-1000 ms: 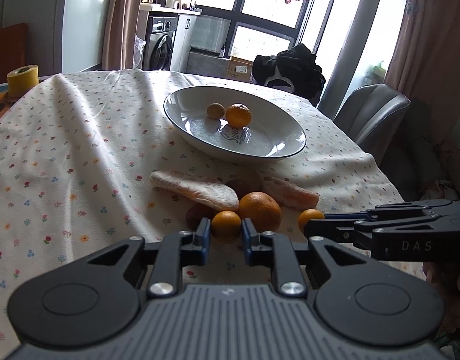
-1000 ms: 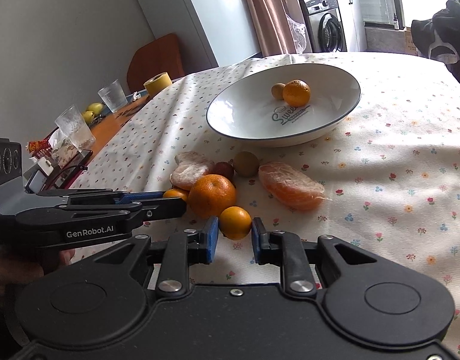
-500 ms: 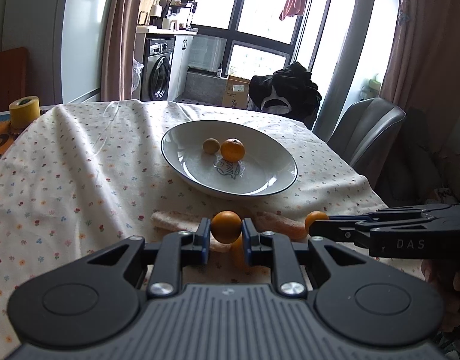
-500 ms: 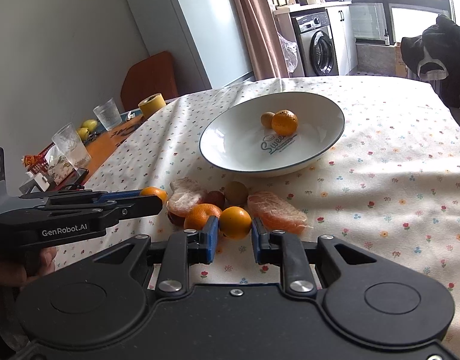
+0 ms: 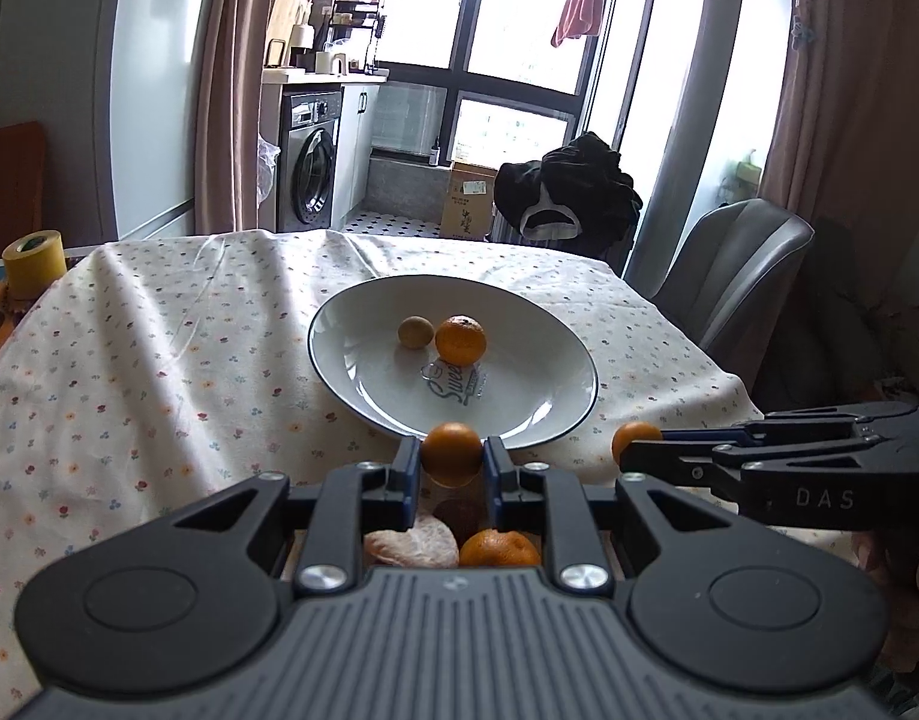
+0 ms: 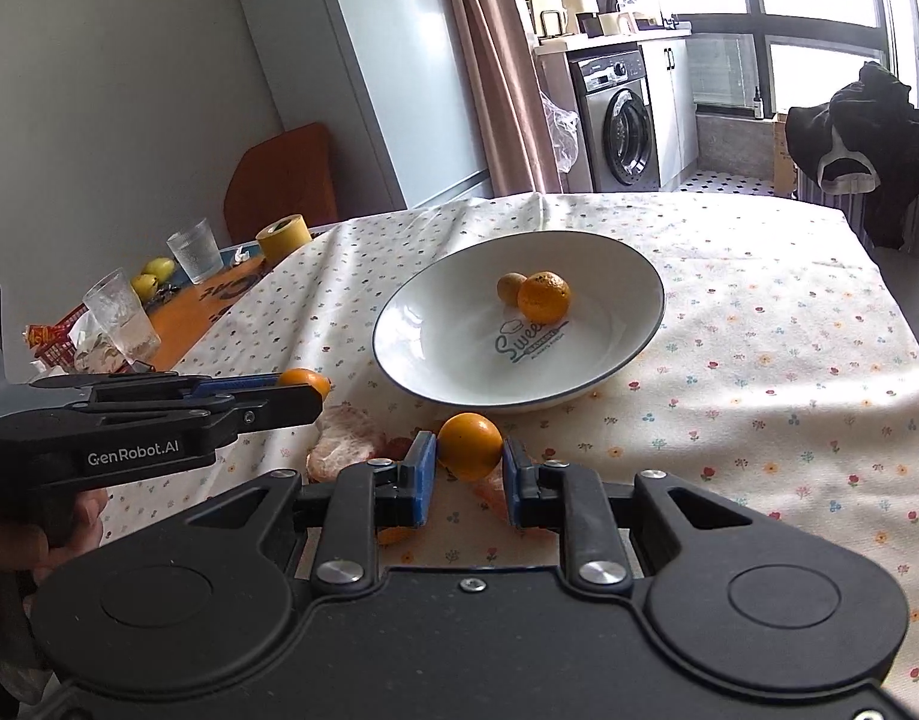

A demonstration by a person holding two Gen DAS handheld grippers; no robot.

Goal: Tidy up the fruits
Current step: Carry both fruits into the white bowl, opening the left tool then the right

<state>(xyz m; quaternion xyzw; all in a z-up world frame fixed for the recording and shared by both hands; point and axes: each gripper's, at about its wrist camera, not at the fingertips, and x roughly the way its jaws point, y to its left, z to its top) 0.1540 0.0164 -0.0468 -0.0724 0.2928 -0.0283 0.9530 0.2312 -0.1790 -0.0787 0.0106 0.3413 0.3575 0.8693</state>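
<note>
Kitchen-diner: washing machine and balcony windows behind a table under a flowered cloth [image 5: 129, 372]. White plate [image 5: 549, 372] sits mid-table, toward the far edge, already carrying one orange [image 5: 460, 340] and a small brownish fruit [image 5: 414, 332].

Left gripper [image 5: 452, 465] clamped on a small tangerine [image 5: 452, 452], lifted clear of the cloth. Right gripper [image 6: 466, 456] likewise closed on its own tangerine [image 6: 469, 444], just short of the plate's near rim. Loose fruit below: peeled segments [image 5: 407, 546], another orange [image 5: 499, 547], near the front edge.

Risks, as judged: round skins could slip from the narrow pads; the two grippers converge on one plate and might collide; a drop at the rim would roll off.
</note>
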